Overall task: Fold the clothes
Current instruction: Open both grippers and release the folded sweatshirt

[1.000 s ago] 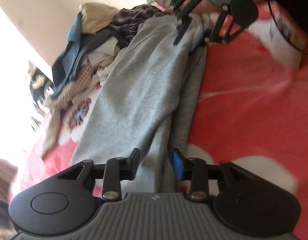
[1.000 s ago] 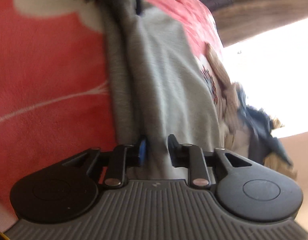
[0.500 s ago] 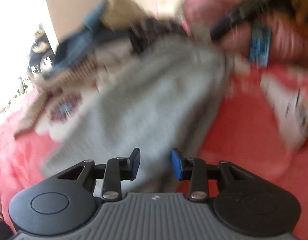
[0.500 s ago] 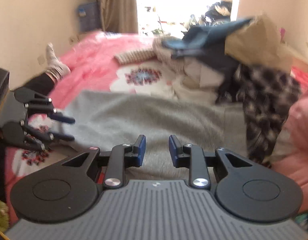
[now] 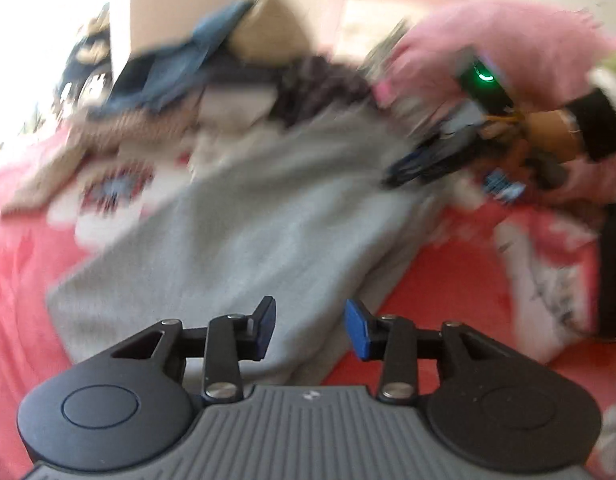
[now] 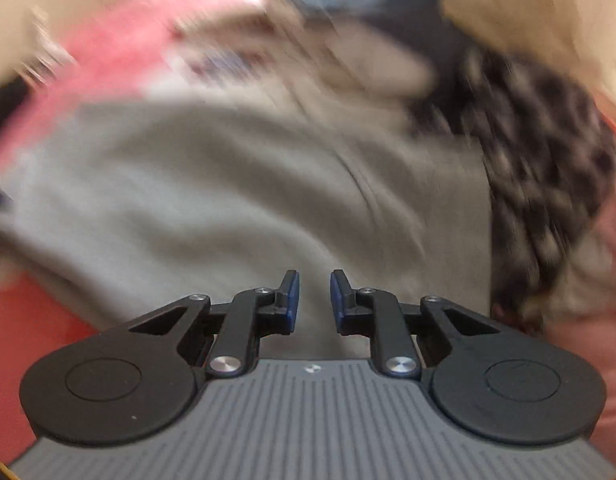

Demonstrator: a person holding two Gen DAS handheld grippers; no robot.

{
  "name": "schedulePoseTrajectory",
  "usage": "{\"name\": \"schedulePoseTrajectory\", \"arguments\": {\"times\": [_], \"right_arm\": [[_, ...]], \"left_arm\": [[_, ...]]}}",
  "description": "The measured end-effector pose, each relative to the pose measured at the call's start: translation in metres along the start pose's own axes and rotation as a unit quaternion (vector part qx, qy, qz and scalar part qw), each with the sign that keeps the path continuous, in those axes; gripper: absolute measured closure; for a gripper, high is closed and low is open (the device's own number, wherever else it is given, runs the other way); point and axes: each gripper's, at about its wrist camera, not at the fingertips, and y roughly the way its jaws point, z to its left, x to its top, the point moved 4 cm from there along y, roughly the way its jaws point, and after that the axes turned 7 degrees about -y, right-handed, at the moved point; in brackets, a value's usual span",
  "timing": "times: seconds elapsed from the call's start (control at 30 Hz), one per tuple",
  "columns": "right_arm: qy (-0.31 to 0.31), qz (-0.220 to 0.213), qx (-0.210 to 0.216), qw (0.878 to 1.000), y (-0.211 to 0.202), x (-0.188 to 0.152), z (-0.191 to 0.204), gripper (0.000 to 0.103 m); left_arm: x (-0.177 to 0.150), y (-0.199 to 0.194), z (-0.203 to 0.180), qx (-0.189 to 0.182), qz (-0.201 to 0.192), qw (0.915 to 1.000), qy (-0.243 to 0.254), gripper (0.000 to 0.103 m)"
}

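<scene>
Both tools tilt down over the grey garment [image 5: 268,224] spread on the bed [image 5: 447,280]. Left tool [image 5: 309,330] spread, empty. Right tool [image 6: 314,300] narrow, just closing, nothing between.

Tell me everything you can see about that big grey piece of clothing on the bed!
The grey garment looks like soft, plain sweatshirt-type fabric. It lies spread fairly flat on the pink flowered bedspread, with a few gentle creases and a doubled edge along its right side. Its far end reaches the messy clothes pile, where a dark patterned piece lies beside it. The pictures are blurry, so sleeves or legs cannot be made out.
</scene>
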Motion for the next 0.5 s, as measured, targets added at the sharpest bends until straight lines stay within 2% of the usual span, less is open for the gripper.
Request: {"name": "schedulePoseTrajectory", "arguments": {"times": [0.03, 0.1, 0.17, 0.23, 0.27, 0.33, 0.4, 0.5], "right_arm": [[0.004, 0.006, -0.003, 1.000, 0.007, -0.009, -0.006, 0.095], [0.009, 0.006, -0.005, 1.000, 0.010, -0.015, -0.012, 0.097], [0.007, -0.014, -0.006, 1.000, -0.008, -0.001, -0.010, 0.096], [0.005, -0.051, 0.006, 0.999, -0.024, 0.018, -0.010, 0.097], [-0.002, -0.063, -0.003, 0.998, -0.025, 0.029, -0.009, 0.096], [0.003, -0.067, -0.018, 0.998, -0.010, 0.046, -0.014, 0.096], [0.025, -0.048, -0.050, 0.997, 0.020, 0.055, -0.029, 0.099], [0.069, -0.041, -0.048, 0.996, 0.051, 0.058, -0.043, 0.103]], "left_arm": [[-0.006, 0.006, 0.001, 0.010, 0.016, 0.9998, 0.006, 0.066], [-0.013, 0.005, -0.001, 0.015, 0.011, 0.9994, 0.029, 0.065], [-0.013, -0.001, -0.006, 0.010, 0.008, 0.9991, 0.042, 0.063], [-0.014, -0.002, -0.006, -0.001, 0.009, 0.9995, 0.032, 0.060], [-0.014, 0.000, -0.005, 0.000, 0.010, 0.9995, 0.028, 0.060], [-0.015, 0.002, -0.005, 0.001, 0.011, 0.9997, 0.024, 0.060], [-0.017, 0.002, -0.005, 0.001, 0.009, 0.9997, 0.022, 0.060], [-0.019, 0.002, -0.003, 0.002, 0.002, 0.9996, 0.028, 0.060]]}}
